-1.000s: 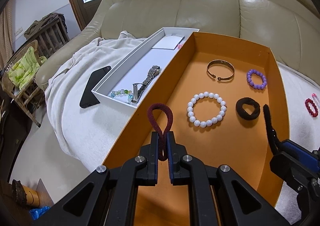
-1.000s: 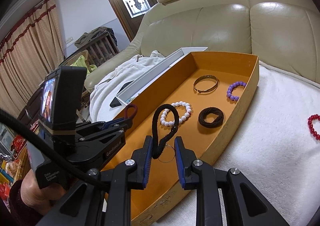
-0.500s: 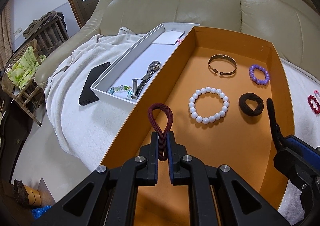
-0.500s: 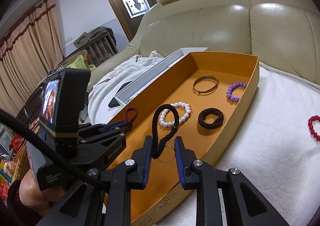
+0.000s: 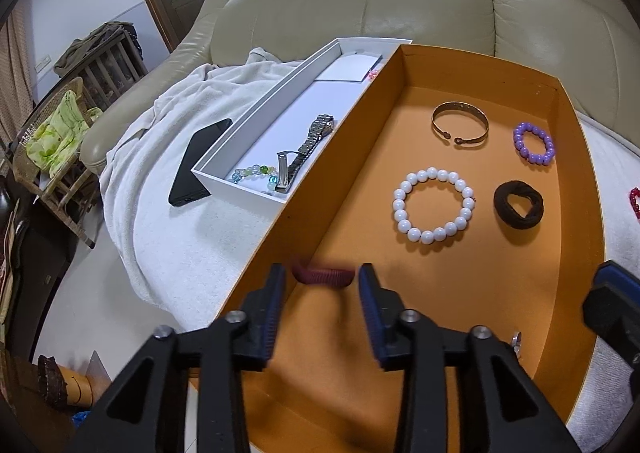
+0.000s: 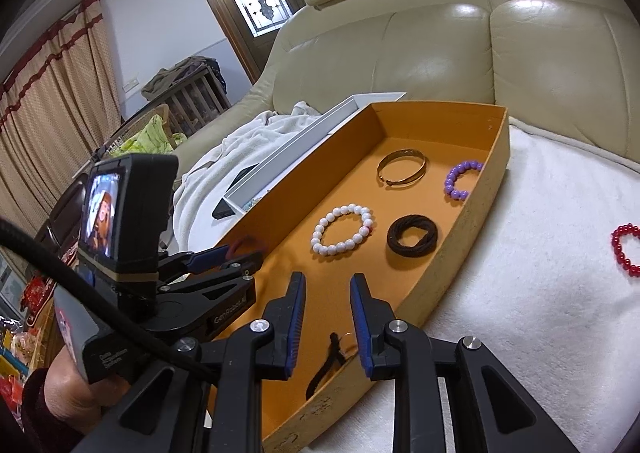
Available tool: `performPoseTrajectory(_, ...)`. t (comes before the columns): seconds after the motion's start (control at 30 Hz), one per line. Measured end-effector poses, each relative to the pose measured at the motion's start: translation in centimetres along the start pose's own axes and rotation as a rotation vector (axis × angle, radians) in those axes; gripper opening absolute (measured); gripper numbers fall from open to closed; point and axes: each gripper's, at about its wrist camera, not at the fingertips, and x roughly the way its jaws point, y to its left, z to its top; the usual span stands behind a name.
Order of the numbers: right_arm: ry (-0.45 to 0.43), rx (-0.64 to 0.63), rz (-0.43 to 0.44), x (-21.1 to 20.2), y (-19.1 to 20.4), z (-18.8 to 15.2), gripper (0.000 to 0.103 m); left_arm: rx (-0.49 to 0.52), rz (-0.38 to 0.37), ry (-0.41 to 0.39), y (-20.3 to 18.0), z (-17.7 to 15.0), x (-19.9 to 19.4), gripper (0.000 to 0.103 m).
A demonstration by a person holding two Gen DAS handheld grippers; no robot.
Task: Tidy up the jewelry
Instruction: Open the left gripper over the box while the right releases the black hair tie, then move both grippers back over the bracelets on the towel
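Note:
My left gripper (image 5: 322,280) hangs over the near end of the orange tray (image 5: 480,55), and its jaws are opening. The dark red hair tie (image 5: 323,276) is a blur between the fingertips, with neither pad pressing on it. My right gripper (image 6: 328,285) is open with nothing between its fingers. Below it, a black cord (image 6: 325,363) with a thin ring lies on the tray floor by the front wall. Further in the tray lie a white bead bracelet (image 5: 434,205), a gold bangle (image 5: 460,123), a purple bracelet (image 5: 534,143) and a dark brown hair tie (image 5: 518,205).
A white box (image 5: 256,133) beside the tray's left wall holds a metal watch (image 5: 310,147) and a pale bead bracelet (image 5: 256,173). A black phone (image 5: 200,161) lies on the white blanket. A red bead bracelet (image 6: 626,253) lies on the blanket right of the tray. A sofa back rises behind.
The left jaws have parted and the red hair tie, pinched upright before, has slipped down between them. The black cord has left the right gripper and now lies on the tray floor.

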Motion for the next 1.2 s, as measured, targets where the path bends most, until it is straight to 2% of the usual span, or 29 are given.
performPoseTrajectory(0.07,-0.007,0.002,-0.007,-0.4,-0.2,0.0,0.026,0.000,0.006,-0.004,-0.1,0.1,-0.1,0.046)
performPoseTrajectory(0.3,-0.024,0.021,-0.037,-2.3,-1.8,0.2,0.026,0.004,0.014,-0.026,-0.8,0.3,-0.7,0.053)
performPoseTrajectory(0.53,-0.038,0.062,-0.096,-4.8,-4.3,0.1,0.026,0.000,0.000,-0.092,-2.4,1.0,-2.2,0.058)
performPoseTrajectory(0.63,-0.050,0.086,-0.125,-6.1,-5.6,0.2,0.026,0.004,0.000,-0.115,-3.3,1.2,-2.9,0.065)
performPoseTrajectory(0.77,-0.074,0.116,-0.158,-7.7,-7.0,0.3,0.026,0.007,-0.019,-0.161,-4.5,1.5,-4.1,0.066)
performPoseTrajectory(1.0,-0.110,0.186,-0.213,-10.4,-10.0,1.0,0.026,-0.024,-0.146,-0.264,-6.2,1.8,-6.6,0.073)
performPoseTrajectory(1.07,-0.117,0.205,-0.233,-11.1,-11.0,1.1,0.026,-0.006,-0.196,-0.302,-7.3,1.7,-7.4,0.075)
performPoseTrajectory(1.2,-0.138,0.249,-0.273,-12.9,-13.5,1.5,0.026,0.059,-0.241,-0.360,-9.9,1.3,-9.0,0.076)
